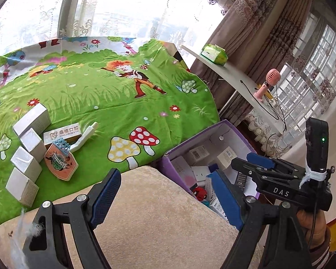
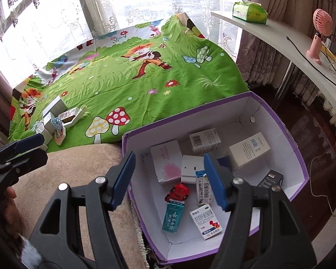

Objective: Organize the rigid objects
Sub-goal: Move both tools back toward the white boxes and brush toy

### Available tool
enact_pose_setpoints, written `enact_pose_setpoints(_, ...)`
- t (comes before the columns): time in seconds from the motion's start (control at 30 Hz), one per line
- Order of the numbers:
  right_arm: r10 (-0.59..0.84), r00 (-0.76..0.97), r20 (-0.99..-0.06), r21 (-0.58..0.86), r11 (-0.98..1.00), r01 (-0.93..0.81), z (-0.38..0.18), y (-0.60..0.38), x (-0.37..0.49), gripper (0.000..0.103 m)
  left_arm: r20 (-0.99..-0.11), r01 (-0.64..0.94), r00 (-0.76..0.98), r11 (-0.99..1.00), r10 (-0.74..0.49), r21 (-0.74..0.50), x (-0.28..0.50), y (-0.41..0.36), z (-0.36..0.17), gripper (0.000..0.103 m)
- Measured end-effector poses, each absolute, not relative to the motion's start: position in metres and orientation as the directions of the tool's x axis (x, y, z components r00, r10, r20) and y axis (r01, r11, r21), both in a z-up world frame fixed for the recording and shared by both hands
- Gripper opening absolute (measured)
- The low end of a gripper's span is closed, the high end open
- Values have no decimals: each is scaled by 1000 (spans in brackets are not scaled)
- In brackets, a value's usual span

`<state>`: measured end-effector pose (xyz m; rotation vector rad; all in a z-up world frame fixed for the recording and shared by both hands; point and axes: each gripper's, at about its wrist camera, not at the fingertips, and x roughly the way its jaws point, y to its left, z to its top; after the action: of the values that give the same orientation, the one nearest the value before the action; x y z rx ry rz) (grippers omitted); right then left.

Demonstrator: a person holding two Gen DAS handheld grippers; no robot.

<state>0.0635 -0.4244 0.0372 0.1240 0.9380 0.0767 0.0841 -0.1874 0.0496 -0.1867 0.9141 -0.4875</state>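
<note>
A purple box (image 2: 286, 134) with a white inside holds several small cartons, a red toy car (image 2: 178, 191) and a teal carton (image 2: 172, 216). It also shows in the left wrist view (image 1: 165, 163). On the green cartoon cloth (image 1: 114, 94) lie several white cartons (image 1: 31, 121), a dental box (image 1: 62, 133), a white tube (image 1: 85, 137) and an orange basketball toy (image 1: 59, 162). My left gripper (image 1: 168, 197) is open and empty over the beige cushion (image 1: 159, 219). My right gripper (image 2: 170, 179) is open and empty above the purple box.
A white curved shelf (image 2: 286, 51) at the right holds a green tissue pack (image 2: 249, 11), a pink fan (image 2: 320, 33) and cables. Curtains and windows stand behind the cloth. Dark floor lies right of the purple box.
</note>
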Motion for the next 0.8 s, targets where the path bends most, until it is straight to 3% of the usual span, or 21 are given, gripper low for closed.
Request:
enact_pose_setpoints(0.37, 211, 547, -810, 137, 975, -173, 32, -347, 79, 68, -706, 100, 582, 897, -404, -432, 79, -91, 37, 84)
enact_pose_setpoints(0.8, 261, 486, -834, 134, 950, -281, 18, -282, 102, 68, -814, 55, 547, 979, -195, -197, 85, -33, 17, 82)
